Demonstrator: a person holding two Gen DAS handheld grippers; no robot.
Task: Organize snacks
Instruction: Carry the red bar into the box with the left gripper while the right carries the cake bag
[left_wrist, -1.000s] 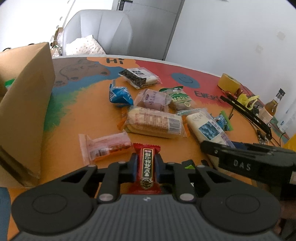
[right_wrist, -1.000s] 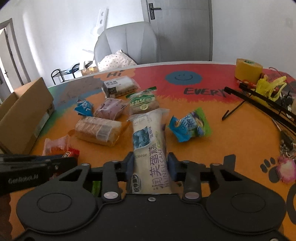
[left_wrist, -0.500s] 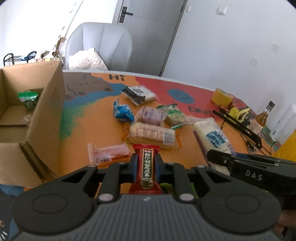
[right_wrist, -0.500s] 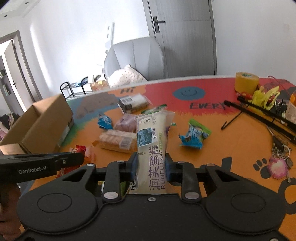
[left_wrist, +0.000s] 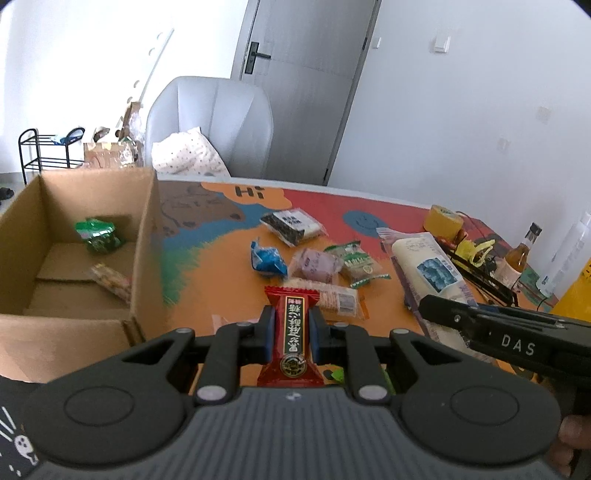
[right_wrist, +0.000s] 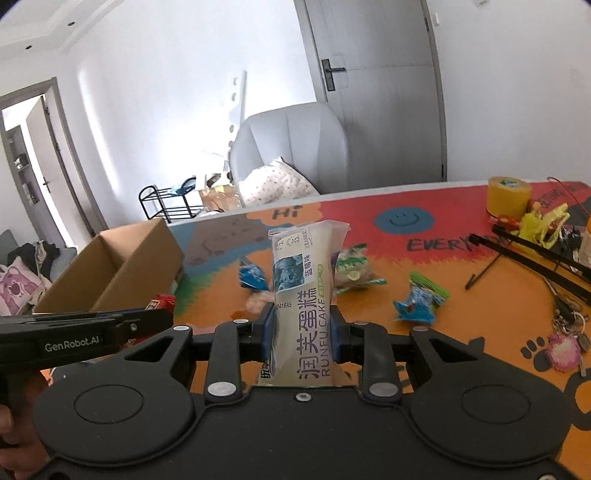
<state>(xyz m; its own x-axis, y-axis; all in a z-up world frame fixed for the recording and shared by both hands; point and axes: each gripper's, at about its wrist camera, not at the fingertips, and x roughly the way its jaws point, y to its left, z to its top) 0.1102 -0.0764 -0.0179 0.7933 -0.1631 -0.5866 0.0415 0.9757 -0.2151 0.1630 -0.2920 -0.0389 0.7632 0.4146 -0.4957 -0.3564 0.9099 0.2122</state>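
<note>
— How far along is the tidying?

— Early. The cardboard box (left_wrist: 79, 254) at the table's left edge holds just a green packet (left_wrist: 96, 235) and a slim wrapped stick (left_wrist: 112, 283). Six or so snacks are scattered mid-table (left_wrist: 221, 258), among them a blue packet (left_wrist: 269, 259) and a dark one (left_wrist: 293, 225).

— And the hands?

— The left gripper (left_wrist: 290, 330) is clamped on a red candy bar (left_wrist: 291, 336); the right gripper (right_wrist: 300, 330) is squeezed around a long white cake packet (right_wrist: 304, 295). Both are held in the air.

— Anything changed?

— A second ago the cake's far end lay on the table; both hands have since lifted, and the box's inside has come into view.
</note>
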